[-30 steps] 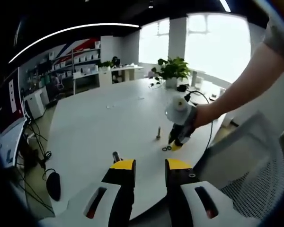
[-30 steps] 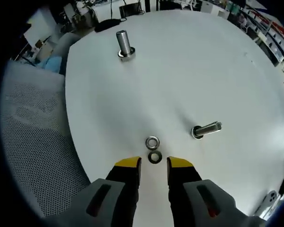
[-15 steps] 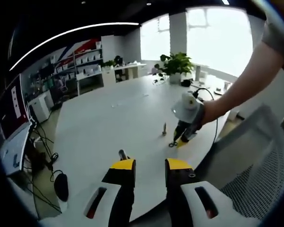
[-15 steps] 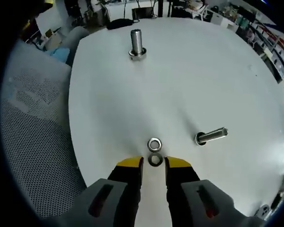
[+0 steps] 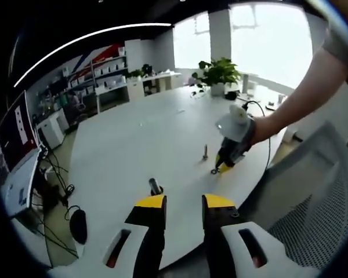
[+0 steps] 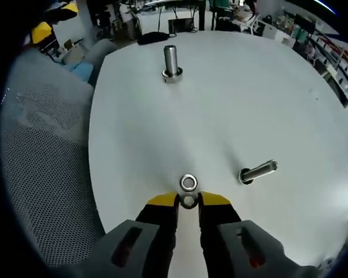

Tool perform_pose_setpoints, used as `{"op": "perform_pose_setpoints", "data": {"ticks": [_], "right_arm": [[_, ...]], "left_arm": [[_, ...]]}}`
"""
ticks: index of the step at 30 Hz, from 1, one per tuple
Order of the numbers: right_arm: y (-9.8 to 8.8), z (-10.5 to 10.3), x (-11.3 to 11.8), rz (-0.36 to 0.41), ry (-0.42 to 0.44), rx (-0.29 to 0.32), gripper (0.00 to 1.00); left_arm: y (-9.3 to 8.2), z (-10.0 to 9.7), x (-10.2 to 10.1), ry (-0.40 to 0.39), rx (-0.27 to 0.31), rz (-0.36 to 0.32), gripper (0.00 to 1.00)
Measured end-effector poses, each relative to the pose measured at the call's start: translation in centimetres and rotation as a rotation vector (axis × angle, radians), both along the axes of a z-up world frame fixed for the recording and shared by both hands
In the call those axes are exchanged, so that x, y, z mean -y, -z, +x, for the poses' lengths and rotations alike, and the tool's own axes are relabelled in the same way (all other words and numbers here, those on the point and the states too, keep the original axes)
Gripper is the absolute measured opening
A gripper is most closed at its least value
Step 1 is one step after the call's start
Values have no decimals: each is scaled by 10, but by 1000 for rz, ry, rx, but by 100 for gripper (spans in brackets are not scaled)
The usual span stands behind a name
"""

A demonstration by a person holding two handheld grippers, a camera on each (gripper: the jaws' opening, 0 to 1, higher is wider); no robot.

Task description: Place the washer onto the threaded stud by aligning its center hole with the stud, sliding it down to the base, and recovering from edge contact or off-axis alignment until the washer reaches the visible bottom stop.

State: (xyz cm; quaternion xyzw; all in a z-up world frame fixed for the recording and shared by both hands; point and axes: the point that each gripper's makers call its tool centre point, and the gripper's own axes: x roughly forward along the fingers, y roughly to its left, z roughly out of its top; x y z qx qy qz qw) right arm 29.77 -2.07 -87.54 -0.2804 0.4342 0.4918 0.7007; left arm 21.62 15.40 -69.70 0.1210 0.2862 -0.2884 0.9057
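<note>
The right gripper (image 6: 188, 200) has its jaws narrowed around a washer (image 6: 189, 202) at lower centre. A second washer (image 6: 188, 183) lies just above. The left gripper (image 5: 182, 201) is parted, holding nothing.

Large round white table (image 5: 133, 145) across the middle of the left gripper view, grey mesh-backed office chair (image 5: 304, 202) just beside its near edge. Leafy green potted plant (image 5: 219, 72) at the far rim, before bright windows (image 5: 267, 40). White shelving with small bins (image 5: 104, 72) along the far wall. Black computer mouse (image 5: 78, 226) and trailing black cables (image 5: 55, 188) low beside the table. Same mesh chair (image 6: 40, 150) left of the tabletop in the right gripper view.
</note>
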Motion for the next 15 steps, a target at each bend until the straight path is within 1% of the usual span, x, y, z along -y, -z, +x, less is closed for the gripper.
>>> {"op": "perform_pose_setpoints", "data": {"ticks": [2,4,5,8,9,10,11,12,13,15], "right_arm": [[0,-3,-1,11,-11,-9,22],[0,-3,-1,2,-48,3,22],[0,-2,-1,3,-43,2,21],[0,4,-4,29,17,-30,21],[0,5,-5,25,17,-28,20],[1,6,-6,13,4,-21,18],[1,8,-3,-25,-34,2,16],[2,8,-4,-35,-67,8,15],[2,6,-5,-27,-65,0,15],[1,3,-3,-27,-96,3,17]], "left_arm": [[0,-1,1,9,4,8,22],[-1,-1,2,15,5,7,22],[0,-1,2,15,2,8,22],[-1,0,0,5,4,-1,22],[-1,0,0,4,2,-3,22],[0,0,0,5,-5,-5,22],[2,-1,1,9,-13,-5,22],[3,-2,2,16,-19,-2,22],[3,-2,2,18,-20,1,22],[4,-2,3,23,-16,6,22]]}}
